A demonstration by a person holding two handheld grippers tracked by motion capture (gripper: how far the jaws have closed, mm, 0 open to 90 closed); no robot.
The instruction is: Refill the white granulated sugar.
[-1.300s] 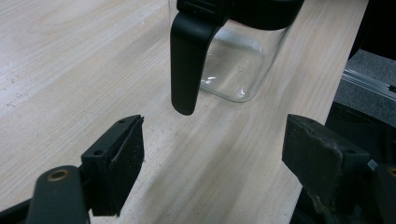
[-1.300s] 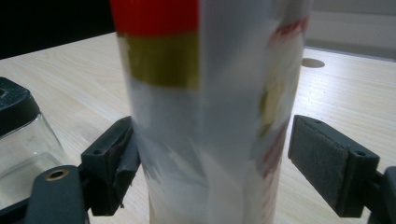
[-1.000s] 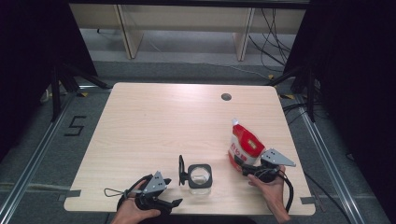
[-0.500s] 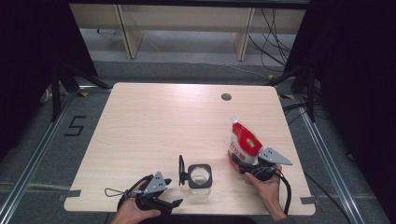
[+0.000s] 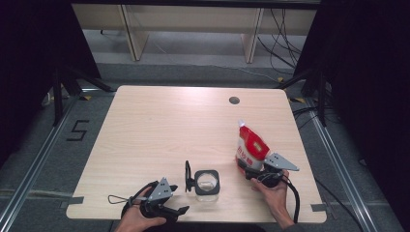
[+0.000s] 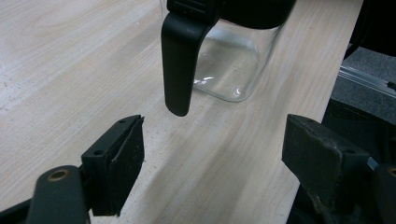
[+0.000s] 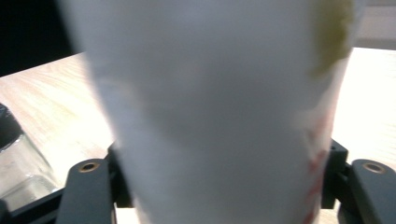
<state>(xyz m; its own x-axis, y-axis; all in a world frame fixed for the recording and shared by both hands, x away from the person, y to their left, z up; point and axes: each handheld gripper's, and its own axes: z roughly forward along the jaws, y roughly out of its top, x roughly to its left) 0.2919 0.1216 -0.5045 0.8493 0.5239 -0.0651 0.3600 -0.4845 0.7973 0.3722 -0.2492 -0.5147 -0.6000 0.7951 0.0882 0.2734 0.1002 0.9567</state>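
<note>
Red-white pouch (image 5: 251, 147) | right gripper (image 5: 249, 170) fingers closing around it

We hold the left gripper (image 5: 170, 209) low at the near edge of the counter (image 5: 159, 125), our left hand (image 5: 138, 220) wrapped around it, its jaws spread wide with nothing between them. Our right hand (image 5: 273, 191) grips the right gripper (image 5: 249, 169), angled forward and leftward; its jaws have just been closing and now flank the pouch (image 5: 250, 147) between them
</note>
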